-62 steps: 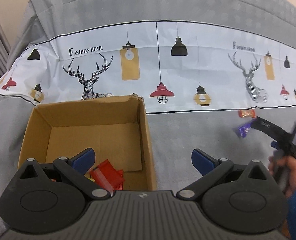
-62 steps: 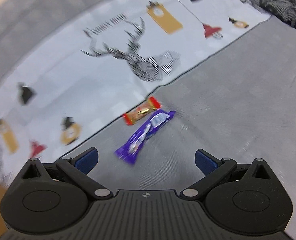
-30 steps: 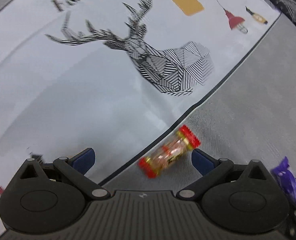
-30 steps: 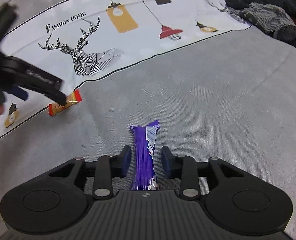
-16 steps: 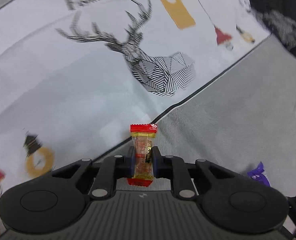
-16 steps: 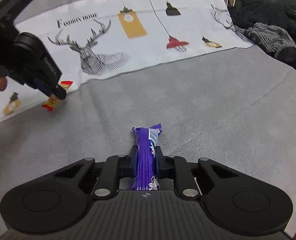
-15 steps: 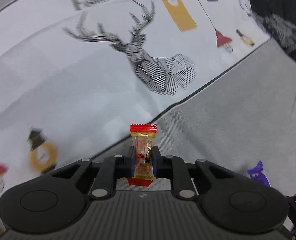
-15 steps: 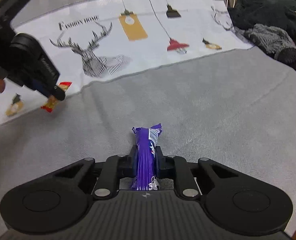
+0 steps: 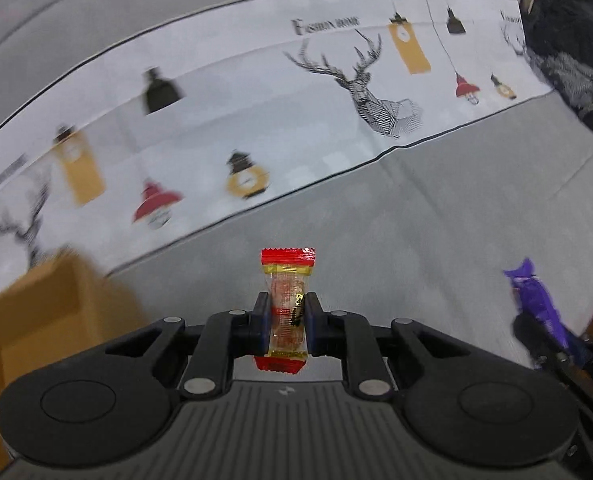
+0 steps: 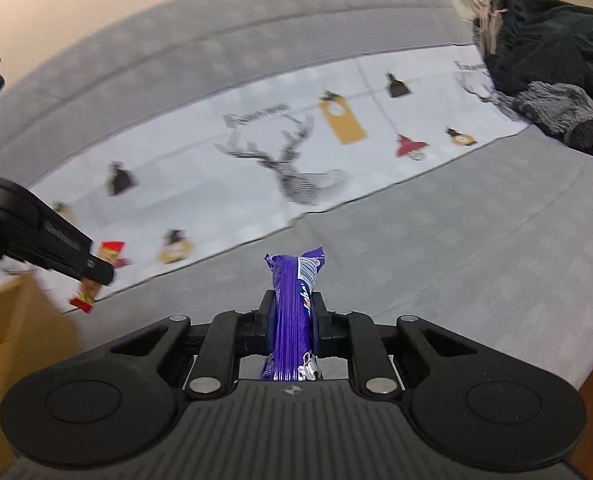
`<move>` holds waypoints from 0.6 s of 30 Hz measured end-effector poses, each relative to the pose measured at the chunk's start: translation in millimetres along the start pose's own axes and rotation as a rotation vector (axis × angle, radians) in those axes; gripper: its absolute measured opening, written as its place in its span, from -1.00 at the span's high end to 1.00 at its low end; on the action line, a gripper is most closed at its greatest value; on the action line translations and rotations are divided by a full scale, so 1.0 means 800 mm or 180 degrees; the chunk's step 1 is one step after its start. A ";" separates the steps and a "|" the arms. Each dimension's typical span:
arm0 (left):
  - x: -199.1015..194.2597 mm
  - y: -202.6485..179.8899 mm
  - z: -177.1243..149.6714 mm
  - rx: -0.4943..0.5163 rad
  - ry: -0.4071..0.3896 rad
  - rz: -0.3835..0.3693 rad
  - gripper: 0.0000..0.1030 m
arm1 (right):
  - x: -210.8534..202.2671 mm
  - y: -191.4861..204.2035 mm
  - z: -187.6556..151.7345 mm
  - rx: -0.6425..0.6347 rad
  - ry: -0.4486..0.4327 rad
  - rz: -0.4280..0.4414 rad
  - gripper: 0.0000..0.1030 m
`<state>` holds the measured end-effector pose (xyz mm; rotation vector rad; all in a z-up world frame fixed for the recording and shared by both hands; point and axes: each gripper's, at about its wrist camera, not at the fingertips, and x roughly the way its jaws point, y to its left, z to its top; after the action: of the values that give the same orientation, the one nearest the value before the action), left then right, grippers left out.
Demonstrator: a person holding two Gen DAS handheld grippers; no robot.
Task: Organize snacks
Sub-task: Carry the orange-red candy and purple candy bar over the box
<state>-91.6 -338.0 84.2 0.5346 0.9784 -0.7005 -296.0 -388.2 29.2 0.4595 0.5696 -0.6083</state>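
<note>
- Grey cloth with a white deer-print band covers the surface; dark clothes lie at 2 o'clock.
- Left gripper fingers clamp a red candy; right gripper fingers pinch a purple bar.
- Both snacks are lifted, seemingly mid-carry.
- Next: swing toward the box at 8 o'clock, release over its opening.

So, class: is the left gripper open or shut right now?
Shut. In the left wrist view, the left gripper has both fingers pressed against the red-ended candy, which stands upright between them, clear of the grey cloth.
</note>
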 end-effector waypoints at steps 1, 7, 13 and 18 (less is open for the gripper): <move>-0.018 0.008 -0.013 -0.0045 -0.0026 -0.0005 0.64 | -0.014 0.012 -0.002 -0.0031 0.0008 0.0076 0.67; -0.121 0.064 -0.108 -0.0322 -0.0158 0.0084 0.64 | -0.097 0.082 -0.027 -0.0279 0.0128 0.0503 0.67; -0.196 0.130 -0.220 -0.0574 -0.0146 0.0240 0.64 | -0.167 0.149 -0.074 -0.0606 0.0313 0.0898 0.67; -0.242 0.171 -0.313 -0.0799 -0.0206 0.0493 0.64 | -0.211 0.204 -0.114 -0.0924 0.0431 0.1175 0.67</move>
<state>-202.2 -18.6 152.2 0.3604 0.9374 -0.4459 -338.3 -150.9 102.8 0.3206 0.6704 -0.1380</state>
